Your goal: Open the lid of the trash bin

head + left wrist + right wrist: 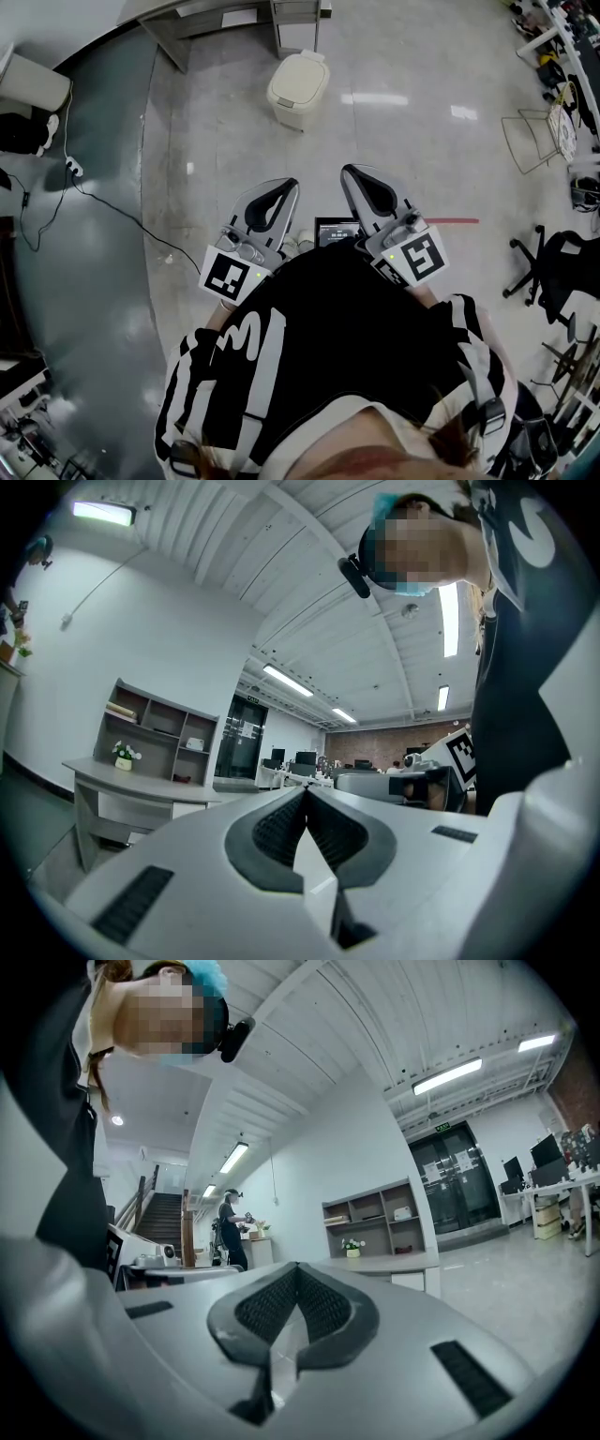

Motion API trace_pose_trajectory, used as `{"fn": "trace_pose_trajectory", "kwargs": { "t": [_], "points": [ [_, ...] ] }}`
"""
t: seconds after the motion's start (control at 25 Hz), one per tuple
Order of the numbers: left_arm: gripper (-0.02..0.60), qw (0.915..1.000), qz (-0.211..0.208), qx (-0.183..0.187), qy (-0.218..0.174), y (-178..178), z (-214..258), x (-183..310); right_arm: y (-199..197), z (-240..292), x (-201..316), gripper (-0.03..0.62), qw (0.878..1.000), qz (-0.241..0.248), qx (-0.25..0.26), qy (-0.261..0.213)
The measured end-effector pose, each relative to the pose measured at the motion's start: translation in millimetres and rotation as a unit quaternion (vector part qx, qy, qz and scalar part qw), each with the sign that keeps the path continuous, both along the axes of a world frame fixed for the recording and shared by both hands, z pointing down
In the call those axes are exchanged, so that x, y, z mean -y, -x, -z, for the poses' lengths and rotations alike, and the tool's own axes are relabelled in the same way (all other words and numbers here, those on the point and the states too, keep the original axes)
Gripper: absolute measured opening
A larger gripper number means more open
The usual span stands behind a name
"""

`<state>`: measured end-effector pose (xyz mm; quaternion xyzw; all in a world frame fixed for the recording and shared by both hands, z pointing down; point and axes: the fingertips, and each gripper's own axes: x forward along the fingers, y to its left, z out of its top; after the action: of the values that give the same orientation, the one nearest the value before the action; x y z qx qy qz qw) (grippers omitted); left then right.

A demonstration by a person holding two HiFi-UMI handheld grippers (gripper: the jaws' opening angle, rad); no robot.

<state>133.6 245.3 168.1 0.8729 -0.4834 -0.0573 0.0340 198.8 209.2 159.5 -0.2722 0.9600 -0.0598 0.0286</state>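
Nothing's under way yet, I'd say: this is the approach stage. The pale floor (403, 150) stretches out ahead, w/ a grey desk (187, 19) at the far edge. The cream trash bin (298, 89) stands on the floor just short of the desk, well apart from the person, its lid (302, 75) down and shut. Both tools are held close to the body, pointing fwd toward the bin: left gripper (287, 187) and right gripper (349, 172) side by side, neither near it. Next move, prob.: walk closer, lower one gripper to the lid's edge & part its jaws enough to catch it. Both pairs of jaws are pressed together tip to tip, nothing btwn them, touching nothing.
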Motion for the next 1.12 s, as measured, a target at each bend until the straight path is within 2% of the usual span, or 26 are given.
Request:
{"fn": "trace_pose_trajectory", "kwargs": {
  "t": [0.44, 1.12],
  "points": [
    [0.005, 0.9999, 0.012, 0.001, 0.000, -1.6, 1.1, -7.1, -0.3, 1.5, -7.2, 0.005, 1.000, 0.015, 0.007, -0.002],
    [0.005, 0.9994, 0.035, 0.000, 0.003, 21.2, -5.7, -2.5, 18.2, -4.6, -1.6, 0.005, 1.000, 0.026, 0.009, 0.002]
  ]
}}
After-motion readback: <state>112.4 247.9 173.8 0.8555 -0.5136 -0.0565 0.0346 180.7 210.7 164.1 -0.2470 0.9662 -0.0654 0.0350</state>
